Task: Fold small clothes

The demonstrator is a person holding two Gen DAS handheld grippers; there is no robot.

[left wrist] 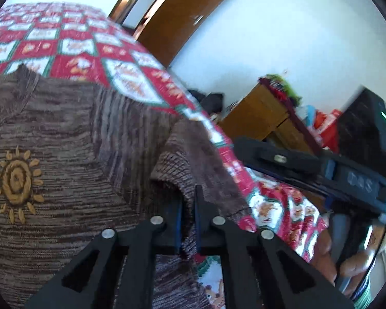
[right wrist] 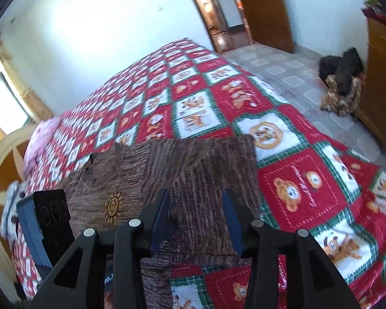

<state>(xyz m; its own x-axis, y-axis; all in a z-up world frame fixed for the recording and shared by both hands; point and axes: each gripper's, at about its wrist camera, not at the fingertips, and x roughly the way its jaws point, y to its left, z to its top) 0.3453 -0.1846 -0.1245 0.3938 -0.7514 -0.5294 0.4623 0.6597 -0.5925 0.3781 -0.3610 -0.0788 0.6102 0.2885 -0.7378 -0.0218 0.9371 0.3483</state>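
Brown knit sweater (right wrist: 182, 170), near bedspread (right wrist: 218, 97) edge: left gripper (left wrist: 187, 216) pinches its fabric; right gripper (right wrist: 195, 219) spread above.

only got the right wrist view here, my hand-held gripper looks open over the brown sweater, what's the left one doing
Observer: The left hand-held gripper is shut on a raised fold of the brown sweater.
Operator: which part of it
Observer: A ribbed edge, lifted above the quilt; whether it's cuff or hem I cannot tell.
Operator: and mine, is it touching fabric
Observer: The right hand-held gripper is open; contact can't be confirmed.
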